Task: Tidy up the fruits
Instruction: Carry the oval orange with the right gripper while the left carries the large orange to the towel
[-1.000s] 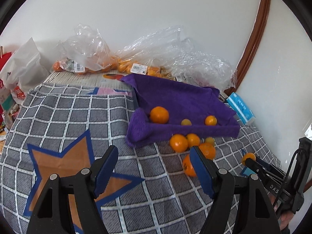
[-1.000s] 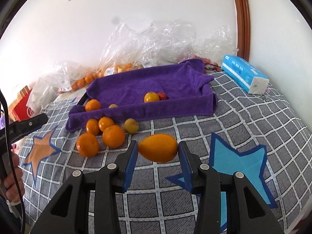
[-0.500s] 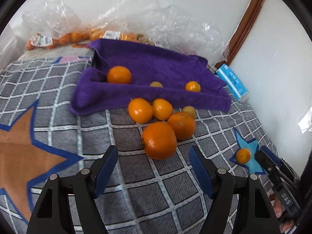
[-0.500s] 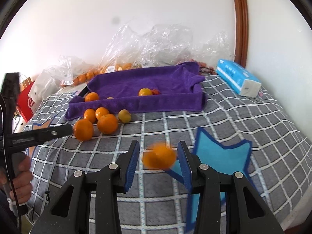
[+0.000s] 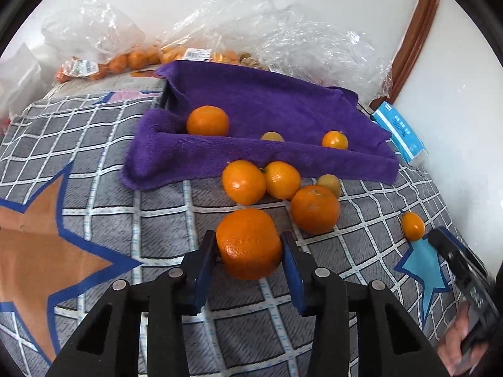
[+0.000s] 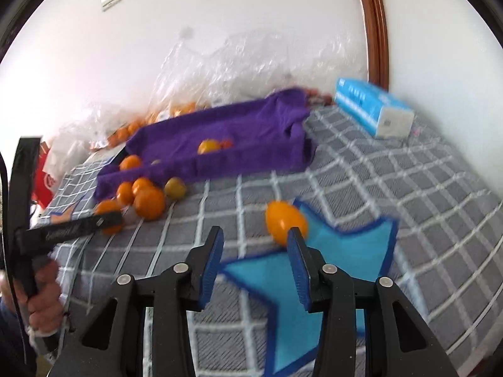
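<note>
Closing in just now on the big orange (image 5: pixel 248 243), with both blue pads of the left claw (image 5: pixel 250 265) set against its flanks and the fruit bulging out ahead of the fingertips. Resting on the checked grey bedspread (image 5: pixel 94 220), at the near edge of a loose cluster: two smaller oranges (image 5: pixel 243 182) and another large one (image 5: pixel 315 209) just beyond, a greenish fruit (image 5: pixel 329 183) behind those. Best lifted straight up before any swing, so as not to knock the neighbours rolling. Squeeze kept firm but gentle; a round, slick peel gripped this far toward the tips probably slips forward if tilted down. Likely destination: the purple-towel-lined tray (image 5: pixel 267 106) a little further on, already holding one orange (image 5: pixel 207 121) and two small fruits at its near wall. Worth clearing the raised towel edge with room to spare, then lowering into a bare patch before letting go. On the other side, right claw (image 6: pixel 254 251) parted with nothing between the pads; a small oval orange fruit (image 6: pixel 284 221) lying free on the bedspread at the blue star patch (image 6: pixel 314 270), just ahead of the right-hand finger. View there blurred, so contact not certain. Better to settle the left carry before the right tries again.
</note>
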A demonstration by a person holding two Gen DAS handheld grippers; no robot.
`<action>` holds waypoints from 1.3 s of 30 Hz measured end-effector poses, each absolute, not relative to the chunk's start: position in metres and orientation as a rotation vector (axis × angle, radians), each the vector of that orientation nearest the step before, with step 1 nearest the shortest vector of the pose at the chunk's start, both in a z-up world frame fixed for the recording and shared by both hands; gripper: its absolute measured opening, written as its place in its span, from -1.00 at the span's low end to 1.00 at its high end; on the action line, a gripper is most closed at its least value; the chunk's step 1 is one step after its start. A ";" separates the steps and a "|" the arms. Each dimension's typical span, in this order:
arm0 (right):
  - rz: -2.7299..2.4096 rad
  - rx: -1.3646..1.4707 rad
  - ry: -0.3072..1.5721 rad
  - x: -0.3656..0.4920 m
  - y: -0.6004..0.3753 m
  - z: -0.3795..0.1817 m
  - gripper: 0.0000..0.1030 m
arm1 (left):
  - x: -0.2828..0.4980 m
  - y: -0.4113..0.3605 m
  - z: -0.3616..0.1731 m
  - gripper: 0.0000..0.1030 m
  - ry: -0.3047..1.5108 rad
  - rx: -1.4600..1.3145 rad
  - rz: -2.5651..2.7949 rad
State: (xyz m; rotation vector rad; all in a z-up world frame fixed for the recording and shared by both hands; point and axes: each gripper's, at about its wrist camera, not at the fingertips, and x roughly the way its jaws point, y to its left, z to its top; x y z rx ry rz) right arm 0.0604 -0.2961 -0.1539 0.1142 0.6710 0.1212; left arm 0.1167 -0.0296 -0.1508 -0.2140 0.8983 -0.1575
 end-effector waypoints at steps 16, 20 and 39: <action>0.068 0.059 0.838 0.116 -0.296 -0.183 -0.39 | 0.113 0.023 -0.139 -0.25 0.905 -0.374 -0.122; 0.083 0.101 0.850 0.113 -0.298 -0.181 -0.39 | 0.110 0.027 -0.134 -0.25 0.897 -0.379 -0.132; 0.086 0.056 0.799 0.079 -0.242 -0.139 -0.39 | 0.086 0.039 -0.106 -0.25 0.817 -0.384 -0.161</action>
